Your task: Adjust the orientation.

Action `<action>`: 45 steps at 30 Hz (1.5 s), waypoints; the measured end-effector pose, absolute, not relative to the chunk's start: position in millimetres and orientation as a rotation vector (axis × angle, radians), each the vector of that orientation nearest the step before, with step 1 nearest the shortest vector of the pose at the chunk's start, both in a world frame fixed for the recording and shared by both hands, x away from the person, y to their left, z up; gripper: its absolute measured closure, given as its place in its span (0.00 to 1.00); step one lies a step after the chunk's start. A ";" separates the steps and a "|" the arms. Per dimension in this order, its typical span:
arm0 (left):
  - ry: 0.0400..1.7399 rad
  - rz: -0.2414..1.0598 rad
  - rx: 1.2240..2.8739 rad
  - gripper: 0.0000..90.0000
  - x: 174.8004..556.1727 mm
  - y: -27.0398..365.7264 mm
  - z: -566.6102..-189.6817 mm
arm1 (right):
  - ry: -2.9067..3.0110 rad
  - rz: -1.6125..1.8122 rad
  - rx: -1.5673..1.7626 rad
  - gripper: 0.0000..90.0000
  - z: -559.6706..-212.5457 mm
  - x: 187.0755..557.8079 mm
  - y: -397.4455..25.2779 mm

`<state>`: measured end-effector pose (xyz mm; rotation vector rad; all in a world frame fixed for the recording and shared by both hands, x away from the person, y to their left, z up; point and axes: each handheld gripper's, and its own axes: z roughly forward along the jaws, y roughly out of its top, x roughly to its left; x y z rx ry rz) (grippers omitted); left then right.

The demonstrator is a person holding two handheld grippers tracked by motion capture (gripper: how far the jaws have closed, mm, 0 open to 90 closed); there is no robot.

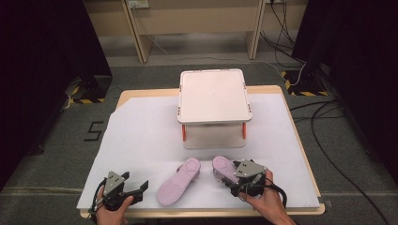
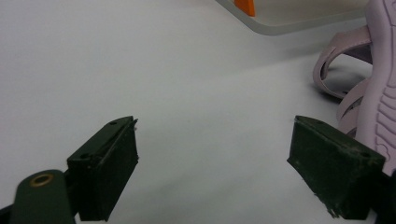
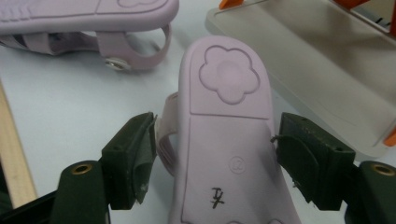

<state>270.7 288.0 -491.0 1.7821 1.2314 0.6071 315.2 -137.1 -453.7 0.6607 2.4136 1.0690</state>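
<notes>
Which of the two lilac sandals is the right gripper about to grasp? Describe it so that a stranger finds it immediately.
Start at the white two-tier plastic rack on the table's far side, then look to the near edge in front of it. Two sole-up lilac rubber sandals lie there; it is the right sandal, between the right gripper's open jaws, with a handwritten black mark on its sole.

white two-tier rack (image 1: 213, 96) with orange legs at table's (image 1: 281, 150) far edge, centred, on white sheet (image 1: 141, 136)
</notes>
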 end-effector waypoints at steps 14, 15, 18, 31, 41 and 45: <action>1.226 0.598 1.790 0.17 271.6 286.6 -492.4 | 2.350 0.876 0.596 0.56 -452.2 317.4 -141.1; 1.226 0.598 1.791 0.17 271.7 286.1 -492.6 | 2.354 0.884 0.607 0.56 -452.8 318.5 -141.5; 1.221 0.597 1.793 0.17 271.8 285.3 -493.0 | 2.354 0.870 0.618 0.57 -452.0 322.3 -141.2; 1.217 0.598 1.790 0.17 271.6 286.2 -491.9 | 2.367 0.911 0.642 0.86 -439.1 333.9 -157.6; 1.215 0.604 1.783 0.17 271.1 286.4 -491.4 | 2.539 1.228 0.766 0.86 -427.8 316.5 -167.7; 1.222 0.600 1.785 0.17 271.8 286.6 -491.9 | 2.541 1.202 0.796 0.85 -431.3 326.5 -166.9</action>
